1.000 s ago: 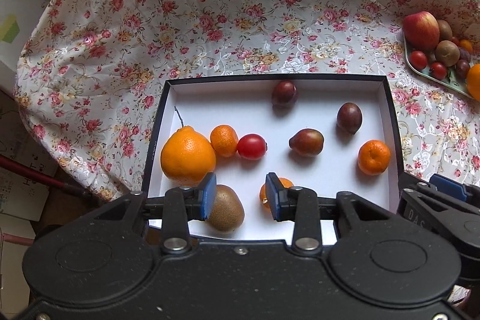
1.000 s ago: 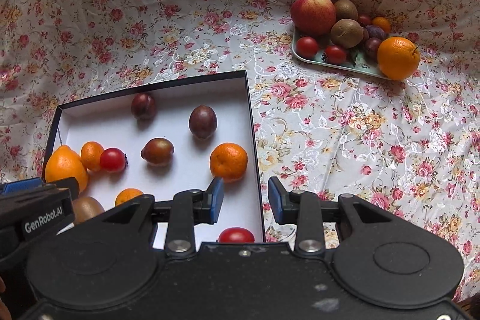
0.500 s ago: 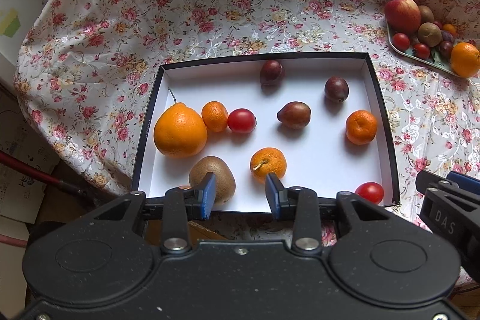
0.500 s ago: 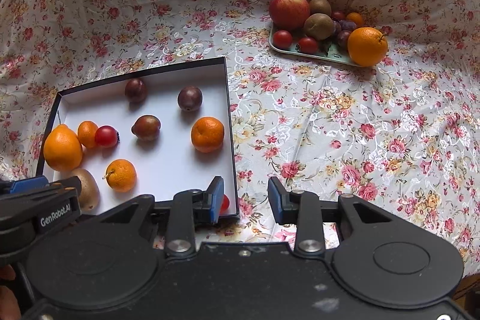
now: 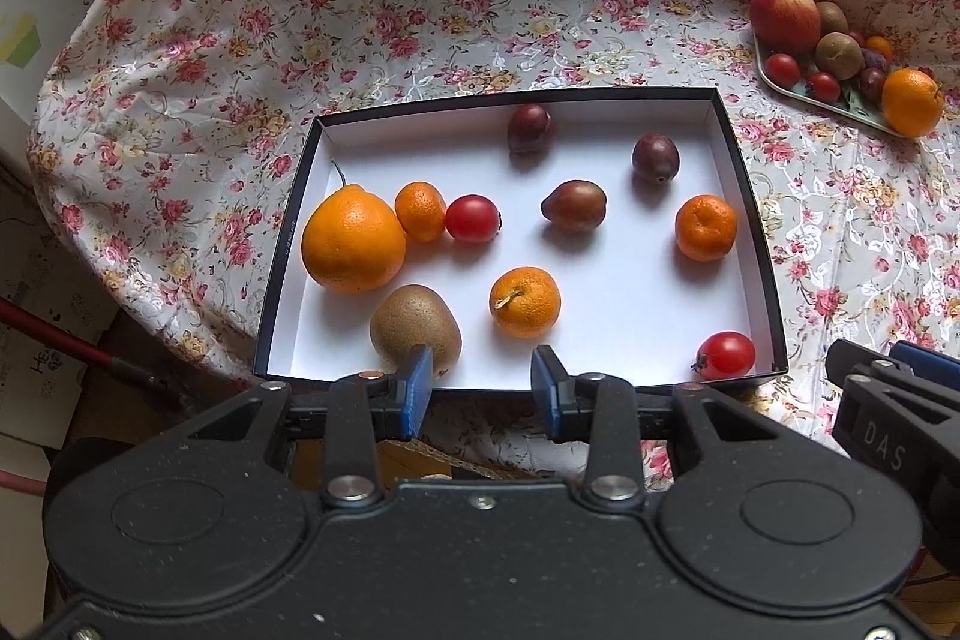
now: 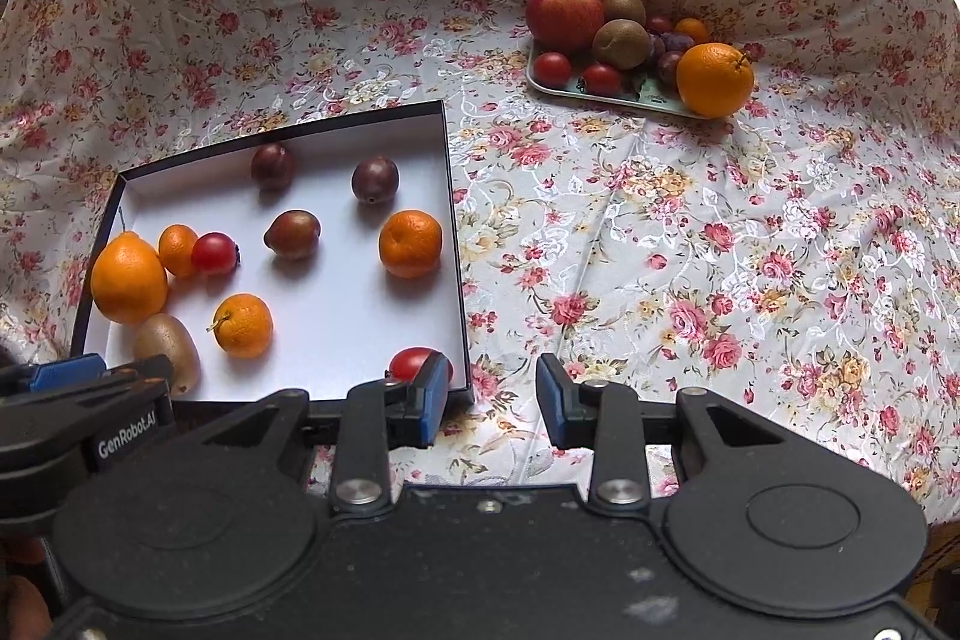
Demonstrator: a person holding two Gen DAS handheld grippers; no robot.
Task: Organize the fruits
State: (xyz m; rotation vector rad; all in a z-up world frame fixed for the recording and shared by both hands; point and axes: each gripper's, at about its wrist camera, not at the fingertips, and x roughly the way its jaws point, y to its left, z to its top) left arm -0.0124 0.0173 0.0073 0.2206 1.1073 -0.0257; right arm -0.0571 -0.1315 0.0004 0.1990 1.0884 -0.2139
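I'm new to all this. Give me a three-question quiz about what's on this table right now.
1. True or false: the left tool is gripping a fruit.
2. How many red tomatoes lie in the box?
3. The apple sits: A) in the box, B) on the tray, C) on the bare cloth.

Key: 1 false, both tools are open and empty. 2 two, one beside the small mandarin, one in the near right corner. 3 B.

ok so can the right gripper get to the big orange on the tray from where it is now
Probably yes. The right gripper is open and empty, and only bare floral cloth lies between it and the big orange, which sits at the tray's near corner. The tray's other fruit sits beside or behind it.
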